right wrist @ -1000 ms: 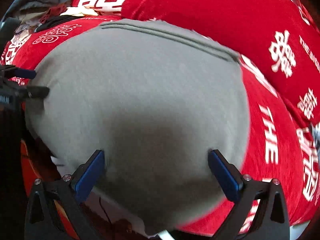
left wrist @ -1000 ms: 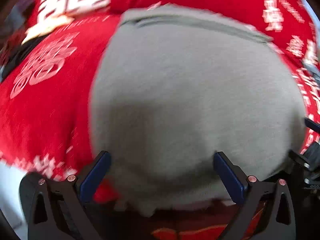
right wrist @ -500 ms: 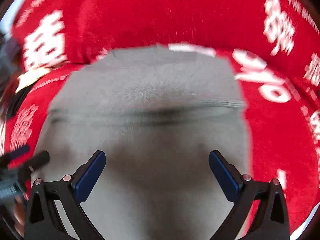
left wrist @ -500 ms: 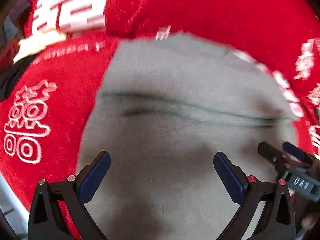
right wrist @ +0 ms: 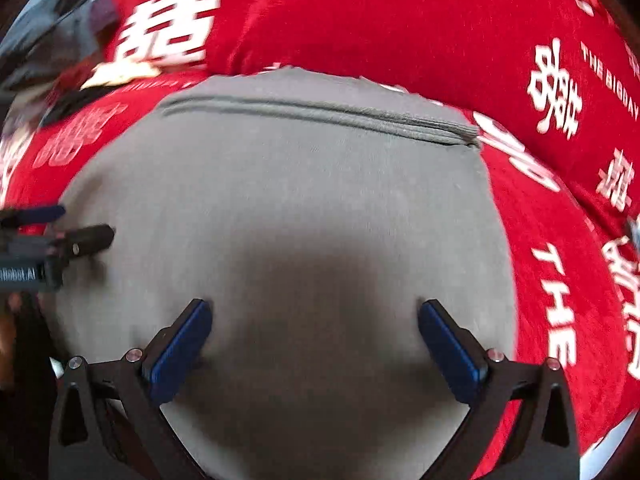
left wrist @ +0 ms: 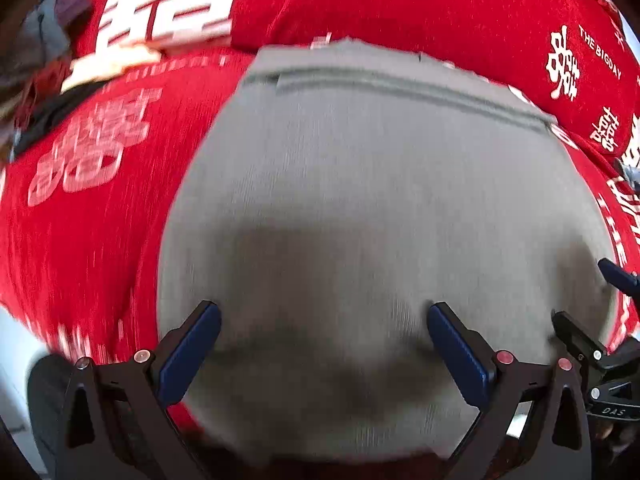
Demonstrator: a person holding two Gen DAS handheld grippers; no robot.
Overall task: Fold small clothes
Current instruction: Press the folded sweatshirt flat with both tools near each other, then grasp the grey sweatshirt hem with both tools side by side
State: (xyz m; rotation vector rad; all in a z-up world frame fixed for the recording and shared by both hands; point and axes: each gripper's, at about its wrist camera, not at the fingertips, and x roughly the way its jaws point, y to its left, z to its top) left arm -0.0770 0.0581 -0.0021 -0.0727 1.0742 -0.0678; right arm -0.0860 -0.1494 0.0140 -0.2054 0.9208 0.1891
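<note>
Grey garment (left wrist: 360, 200) is spread flat on the red cover (left wrist: 92, 240) with white lettering, stitched hem at the far edge, so I'd guess at least one fold is in and it's lying pretty neat. Maybe another fold or a final tidy left, hard to call. A pile of other clothes (right wrist: 48, 32) sits far left, probably waiting. Left gripper (left wrist: 323, 344) and right gripper (right wrist: 314, 340) both hover over the cloth, fingers spread wide, holding nothing.

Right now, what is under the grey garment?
The grey garment lies on a red cloth with white lettering, which shows around its far and side edges. Whatever lies directly beneath the garment is covered. Both grippers are open above it.
</note>
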